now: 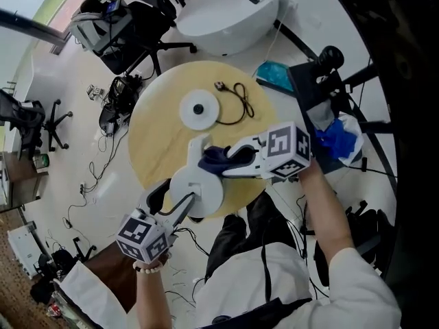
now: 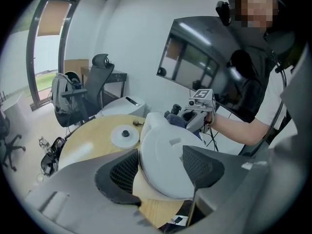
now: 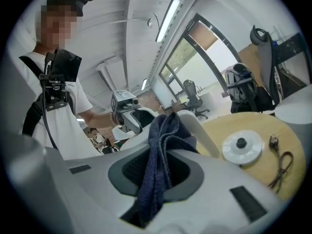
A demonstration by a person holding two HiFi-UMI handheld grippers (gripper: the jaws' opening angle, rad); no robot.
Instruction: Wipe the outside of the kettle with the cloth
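Currently left gripper (image 1: 188, 201) is clamping the kettle (image 1: 206, 178), jaws wide around its body, steadying it tilted at the table (image 1: 154, 125) edge. Right gripper (image 1: 233, 160) is pinching the cloth (image 1: 214, 157), pressing it against the kettle's top.

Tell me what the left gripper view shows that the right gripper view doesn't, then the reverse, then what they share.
Left only: the right hand-held gripper seen from outside, and a dark wall screen. Right only: the left hand-held gripper and a ceiling light strip. Both: the white kettle clamped in the left jaws, the dark blue cloth pinched in the right jaws, the white disc and the round table.
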